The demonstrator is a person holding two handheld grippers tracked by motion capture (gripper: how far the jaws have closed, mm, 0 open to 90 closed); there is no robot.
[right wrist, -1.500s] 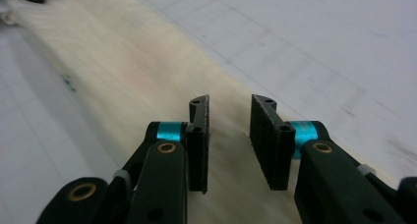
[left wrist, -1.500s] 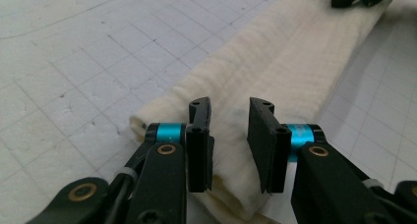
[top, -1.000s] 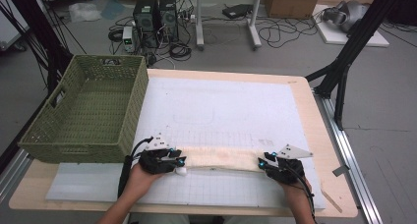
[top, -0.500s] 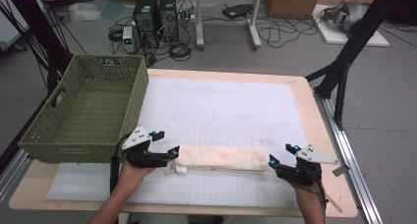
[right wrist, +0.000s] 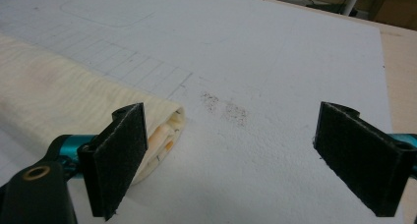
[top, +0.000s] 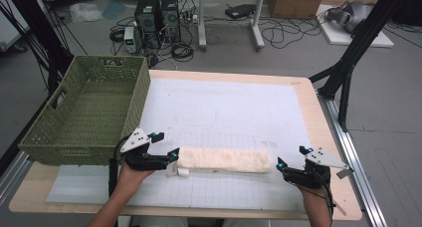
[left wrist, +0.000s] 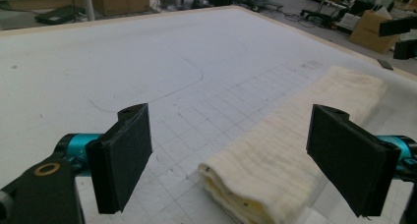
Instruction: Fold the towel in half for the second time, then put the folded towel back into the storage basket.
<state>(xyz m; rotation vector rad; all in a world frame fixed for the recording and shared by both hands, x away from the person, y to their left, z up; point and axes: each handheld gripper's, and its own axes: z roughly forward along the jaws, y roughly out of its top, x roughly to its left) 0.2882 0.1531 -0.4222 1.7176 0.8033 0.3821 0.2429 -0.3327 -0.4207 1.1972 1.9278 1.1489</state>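
A folded cream towel (top: 224,160) lies as a long strip on the white mat (top: 239,107), near the table's front edge. My left gripper (top: 166,144) hovers just off its left end, open; its jaws have just been opening. In the left gripper view the towel's end (left wrist: 275,155) lies on the mat below and ahead of the left gripper (left wrist: 233,150), untouched by the pads. My right gripper (top: 292,156) is open beside the towel's right end; its jaws have just been opening too. In the right gripper view the towel (right wrist: 59,86) lies behind the left pad of the right gripper (right wrist: 246,155), with bare mat between the jaws.
A green woven basket (top: 84,112) stands at the table's left, close to my left hand. The wooden table edge (top: 326,137) runs along the right, with a black frame leg (top: 348,72) beyond it. Computers and cables lie on the floor behind.
Both grippers were shut on the towel's ends a second ago. They have let go, opened wide, and drawn outward and up; the towel stays flat on the mat.
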